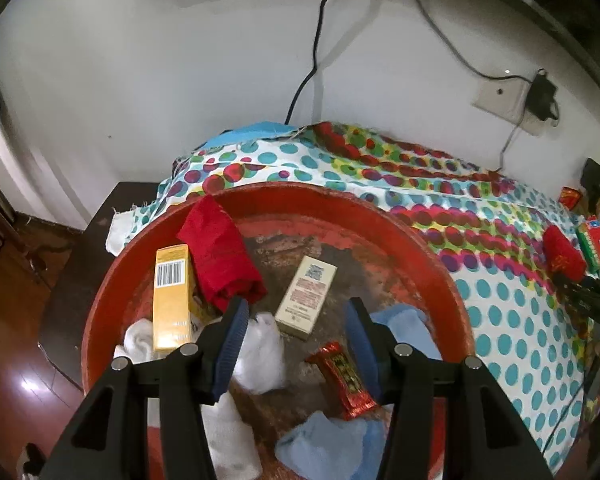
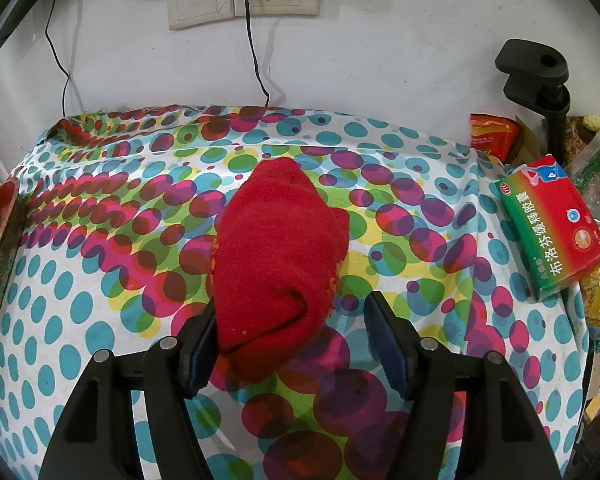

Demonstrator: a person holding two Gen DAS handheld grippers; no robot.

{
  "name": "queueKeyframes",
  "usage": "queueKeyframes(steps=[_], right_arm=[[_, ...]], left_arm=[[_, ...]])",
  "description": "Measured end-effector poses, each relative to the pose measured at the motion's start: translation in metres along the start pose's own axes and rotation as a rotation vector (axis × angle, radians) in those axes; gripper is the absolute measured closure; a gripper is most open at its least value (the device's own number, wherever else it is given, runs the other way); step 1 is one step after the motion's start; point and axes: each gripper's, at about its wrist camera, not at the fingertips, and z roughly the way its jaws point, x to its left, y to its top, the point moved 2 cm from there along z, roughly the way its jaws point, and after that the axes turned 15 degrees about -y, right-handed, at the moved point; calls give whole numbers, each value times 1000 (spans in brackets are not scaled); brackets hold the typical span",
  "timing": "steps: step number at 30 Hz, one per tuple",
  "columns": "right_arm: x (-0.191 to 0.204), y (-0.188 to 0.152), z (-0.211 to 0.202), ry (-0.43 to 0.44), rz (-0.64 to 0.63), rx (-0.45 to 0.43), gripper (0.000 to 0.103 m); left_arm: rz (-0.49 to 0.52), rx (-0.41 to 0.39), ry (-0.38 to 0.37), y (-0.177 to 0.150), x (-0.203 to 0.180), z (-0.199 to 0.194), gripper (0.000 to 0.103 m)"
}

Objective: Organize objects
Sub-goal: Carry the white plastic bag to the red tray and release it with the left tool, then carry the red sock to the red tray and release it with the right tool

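Evidently sorting was partway: the red basin (image 1: 456, 300) already held a yellow box (image 1: 172, 296), white box (image 1: 306, 298), socks and a snack bar (image 1: 346, 380). Left gripper (image 1: 296, 340) hung unclenched, empty, above it. Only the right view showed right gripper (image 2: 292, 344) spread around a red sock (image 2: 276, 256) on the dotted cloth (image 2: 100, 280), not pinching; medicine box (image 2: 552, 224) remained unsorted.

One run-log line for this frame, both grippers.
left gripper: open, over red basin, holds nothing | right gripper: open around red sock on dotted cloth, right pad clear
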Motion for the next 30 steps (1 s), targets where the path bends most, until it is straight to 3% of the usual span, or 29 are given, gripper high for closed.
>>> queueKeyframes(steps=[9,15,18,22,25,29,30], right_arm=[[-1,0,0,1,2,1,38],[-1,1,0,-1,1,1,38],[0,2,-1,0,0,1,38],[-1,2,-1,2,2,2,38],[-2,3,0,2,3,1,38],[1,2,-3,24,-9,-13,49],[3,2,-5,30,-11,-19,57]], left_arm=[[20,-90,-88,-47,-18,-33,51],[-24,-187,-47,-88,-11,-53,51],[-35,-193,-43,-97,-8,-58,51],[29,-232,43,-101,-14,-65,51],[91,-231,45,-103,-24,-64,51],[92,-206,17,-105,-25,-58,51],[89,-203,17,-106,-25,-57,51]])
